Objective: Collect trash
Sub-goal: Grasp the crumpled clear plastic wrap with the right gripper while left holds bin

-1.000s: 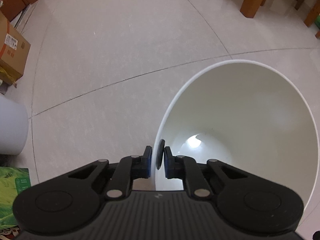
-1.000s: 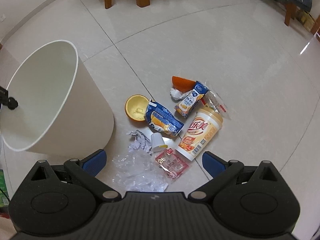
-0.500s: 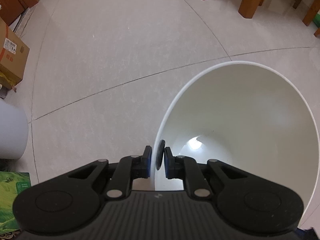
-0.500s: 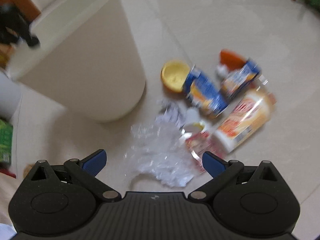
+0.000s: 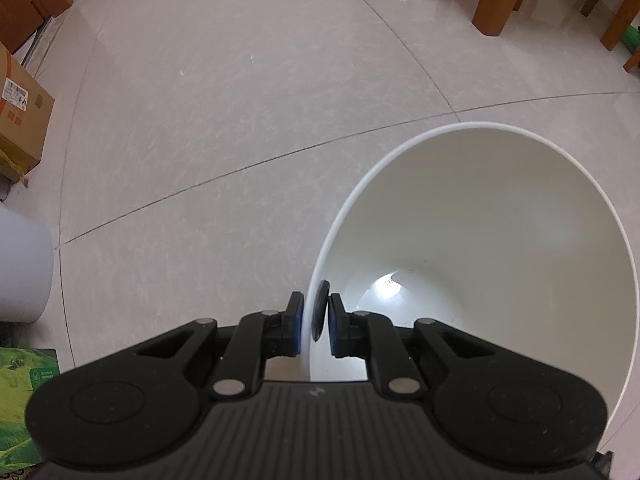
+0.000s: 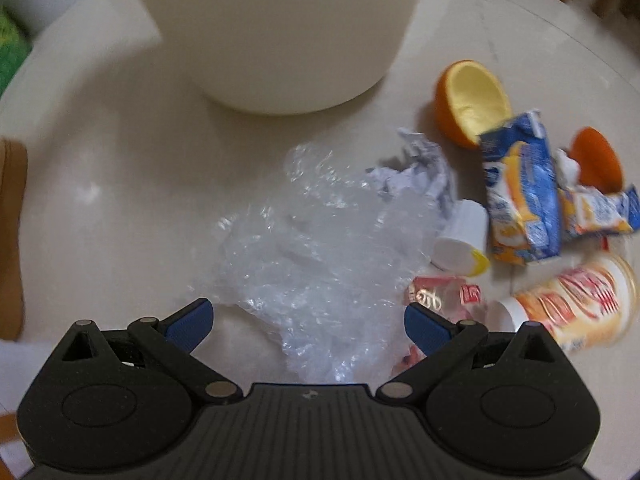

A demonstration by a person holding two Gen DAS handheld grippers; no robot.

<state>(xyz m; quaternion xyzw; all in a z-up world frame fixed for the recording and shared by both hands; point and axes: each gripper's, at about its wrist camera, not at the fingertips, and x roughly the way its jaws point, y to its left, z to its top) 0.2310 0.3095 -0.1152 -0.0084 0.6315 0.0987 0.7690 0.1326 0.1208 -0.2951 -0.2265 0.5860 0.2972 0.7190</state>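
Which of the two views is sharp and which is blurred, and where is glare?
Left wrist view: sharp, with a bright glare spot at the bottom of the white bin. Right wrist view: motion-blurred, the clear plastic wrap glints, and fisheye bending shows in both.
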